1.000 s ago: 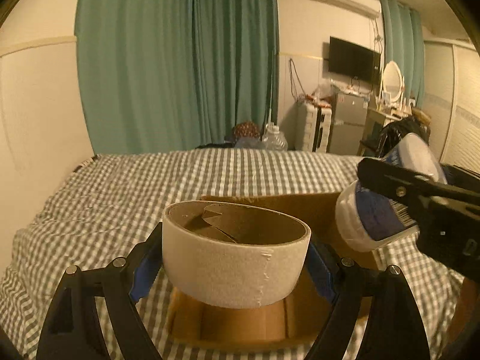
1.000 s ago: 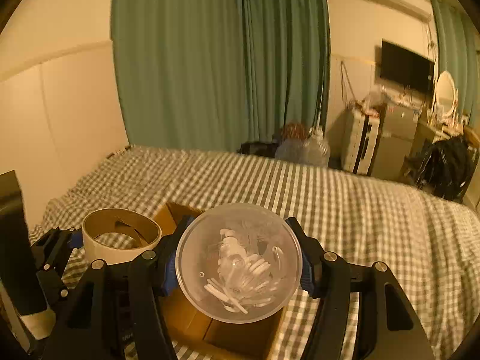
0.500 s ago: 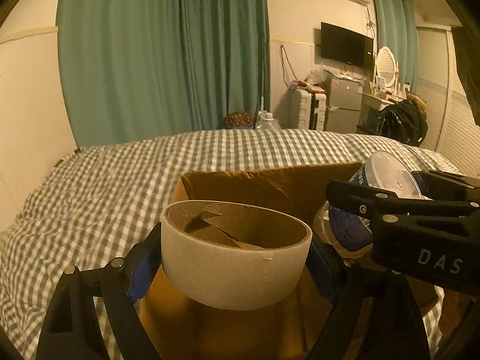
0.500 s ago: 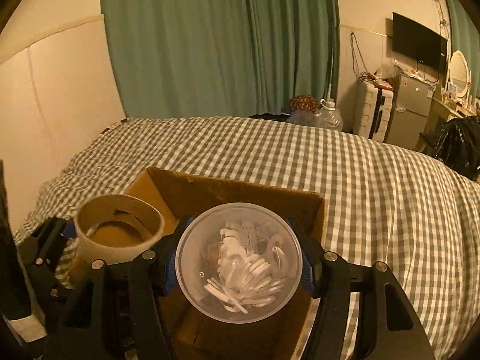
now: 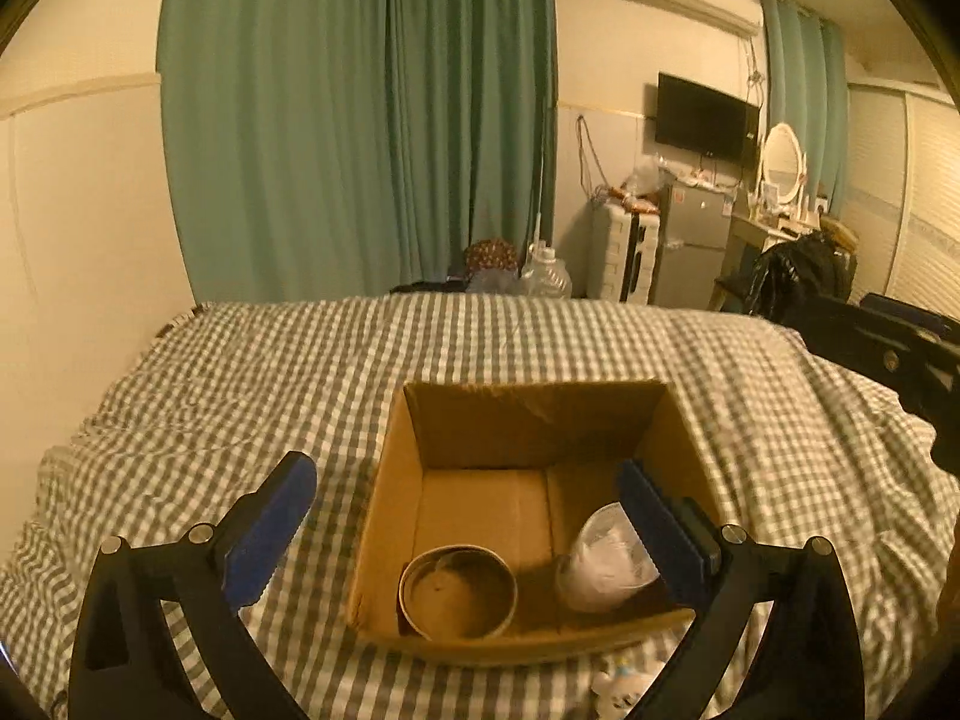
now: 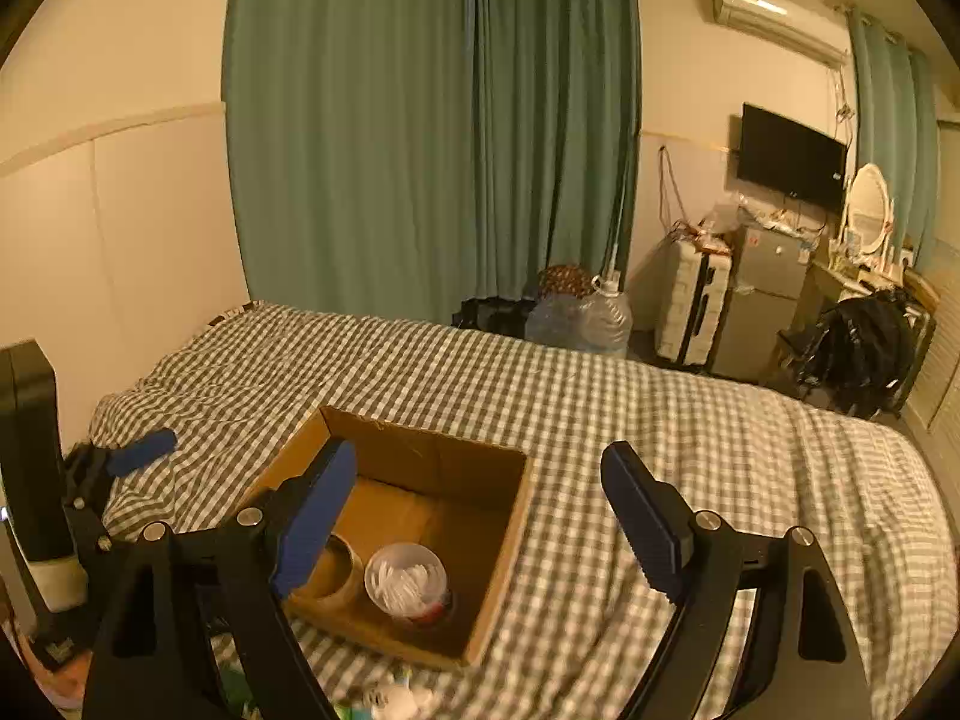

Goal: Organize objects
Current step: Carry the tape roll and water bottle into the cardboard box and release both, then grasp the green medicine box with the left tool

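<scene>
Both claws are spread wide and empty now: the left gripper (image 5: 465, 516) and right gripper (image 6: 480, 510) hang above the cardboard box (image 5: 396, 480), where half a second ago each pinched a load. Tape roll (image 5: 459, 591) and plastic tub (image 5: 606, 564) sit side by side inside the box, at its near wall.

Both grippers are up in the air, empty, jaws spread wide. The left gripper (image 5: 462, 516) points toward 12 o'clock, and the right gripper (image 6: 480, 510) hangs alongside it, aimed about the same way.
</scene>
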`<action>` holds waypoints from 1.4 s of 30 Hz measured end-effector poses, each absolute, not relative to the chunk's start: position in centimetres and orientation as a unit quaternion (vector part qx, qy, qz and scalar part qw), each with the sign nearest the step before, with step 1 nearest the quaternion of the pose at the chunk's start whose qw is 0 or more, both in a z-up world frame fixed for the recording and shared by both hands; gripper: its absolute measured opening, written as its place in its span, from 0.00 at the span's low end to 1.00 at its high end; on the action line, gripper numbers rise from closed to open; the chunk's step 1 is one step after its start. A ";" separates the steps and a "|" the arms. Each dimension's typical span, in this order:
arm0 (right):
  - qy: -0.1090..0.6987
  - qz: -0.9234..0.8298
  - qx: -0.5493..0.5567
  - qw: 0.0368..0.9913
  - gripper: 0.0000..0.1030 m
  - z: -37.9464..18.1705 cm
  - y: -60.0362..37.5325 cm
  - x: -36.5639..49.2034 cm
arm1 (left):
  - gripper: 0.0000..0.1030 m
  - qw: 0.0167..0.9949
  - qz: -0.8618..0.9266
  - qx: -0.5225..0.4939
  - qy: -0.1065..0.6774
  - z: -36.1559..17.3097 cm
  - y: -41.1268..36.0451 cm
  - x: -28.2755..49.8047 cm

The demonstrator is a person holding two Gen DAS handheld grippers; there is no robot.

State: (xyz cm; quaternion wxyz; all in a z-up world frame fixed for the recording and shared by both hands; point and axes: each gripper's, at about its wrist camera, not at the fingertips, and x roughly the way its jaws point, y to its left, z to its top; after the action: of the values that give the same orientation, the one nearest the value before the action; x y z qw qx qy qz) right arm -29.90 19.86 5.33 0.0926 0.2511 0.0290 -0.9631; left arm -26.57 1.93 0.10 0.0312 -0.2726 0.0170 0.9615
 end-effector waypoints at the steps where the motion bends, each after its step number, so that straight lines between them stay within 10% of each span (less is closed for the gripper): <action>1: 0.029 -0.964 0.248 0.092 0.81 5.9 20.2 -28.7 | 1.00 0.032 0.963 -0.266 0.019 0.7 2.0 -25.7; 11: 0.037 -0.964 0.250 0.080 0.82 6.0 22.5 -19.6 | 1.00 0.036 0.965 -0.256 0.040 3.1 2.4 -18.1; 37: 0.007 -0.932 0.359 0.049 0.82 -9.5 25.2 -17.5 | 1.00 -0.002 0.932 -0.358 0.057 -11.7 8.2 -13.4; 42: 0.013 -0.930 0.363 0.045 0.82 -9.8 24.7 -17.4 | 0.85 0.004 0.934 -0.353 0.049 -12.1 7.5 -13.7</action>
State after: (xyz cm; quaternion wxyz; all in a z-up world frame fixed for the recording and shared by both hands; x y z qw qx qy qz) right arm -17.36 24.73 -9.85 0.0446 0.3634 0.0128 -0.9305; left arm -13.71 7.48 -12.09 0.0040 -0.3525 0.0492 0.9345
